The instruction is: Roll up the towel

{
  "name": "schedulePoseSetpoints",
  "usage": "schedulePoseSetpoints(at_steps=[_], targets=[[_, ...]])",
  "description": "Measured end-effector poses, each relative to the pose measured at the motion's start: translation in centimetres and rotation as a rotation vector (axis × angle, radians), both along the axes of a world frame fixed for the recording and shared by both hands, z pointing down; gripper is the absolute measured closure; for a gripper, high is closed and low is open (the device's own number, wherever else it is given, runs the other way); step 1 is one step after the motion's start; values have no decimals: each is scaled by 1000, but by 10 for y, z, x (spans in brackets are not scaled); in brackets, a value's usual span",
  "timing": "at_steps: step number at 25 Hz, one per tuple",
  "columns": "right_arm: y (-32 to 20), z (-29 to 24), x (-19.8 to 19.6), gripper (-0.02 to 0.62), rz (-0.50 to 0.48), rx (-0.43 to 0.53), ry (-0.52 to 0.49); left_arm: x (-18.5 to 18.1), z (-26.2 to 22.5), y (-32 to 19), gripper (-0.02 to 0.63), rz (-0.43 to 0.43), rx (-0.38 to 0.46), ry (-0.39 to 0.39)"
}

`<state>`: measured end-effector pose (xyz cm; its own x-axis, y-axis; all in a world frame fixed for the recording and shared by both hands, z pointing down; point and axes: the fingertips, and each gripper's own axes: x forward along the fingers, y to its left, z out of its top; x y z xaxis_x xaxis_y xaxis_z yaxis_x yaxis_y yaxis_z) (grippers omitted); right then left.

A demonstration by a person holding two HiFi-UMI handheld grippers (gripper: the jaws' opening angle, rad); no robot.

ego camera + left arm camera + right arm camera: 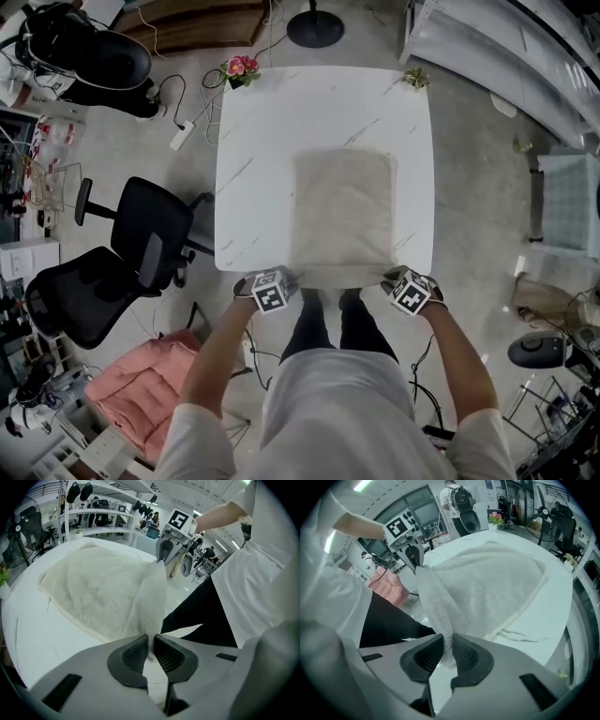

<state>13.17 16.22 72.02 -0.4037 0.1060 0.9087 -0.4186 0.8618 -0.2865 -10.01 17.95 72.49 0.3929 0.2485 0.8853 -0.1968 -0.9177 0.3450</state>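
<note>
- While the white marble-patterned table [253,141] shows whole in the head view, part of its near edge is covered by the towel's hem and both grippers.
- Beige towel [342,216] lies spread on the table's near half. Its near edge is lifted off the top and stretched between the two grippers, and its underside is out of sight.
- Left gripper [151,651] pinches the towel's near left corner between its ribbed pads, and the corner's tip vanishes into the jaws.
- Right gripper [446,654] is closed on the near right corner likewise, though how firmly the pads press is hard to make out.
- From the head view, both grippers' jaws are hidden under their own bodies.
</note>
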Motion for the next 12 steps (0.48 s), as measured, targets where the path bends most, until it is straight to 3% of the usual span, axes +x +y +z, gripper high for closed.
schedulePoseSetpoints(at_steps=[5, 12], targets=[[-31, -5, 1, 522, 7, 18, -1, 1, -7, -37, 543, -29, 56, -4], [-70, 3, 3, 497, 51, 120, 27, 0, 3, -87, 506, -118, 246, -54]])
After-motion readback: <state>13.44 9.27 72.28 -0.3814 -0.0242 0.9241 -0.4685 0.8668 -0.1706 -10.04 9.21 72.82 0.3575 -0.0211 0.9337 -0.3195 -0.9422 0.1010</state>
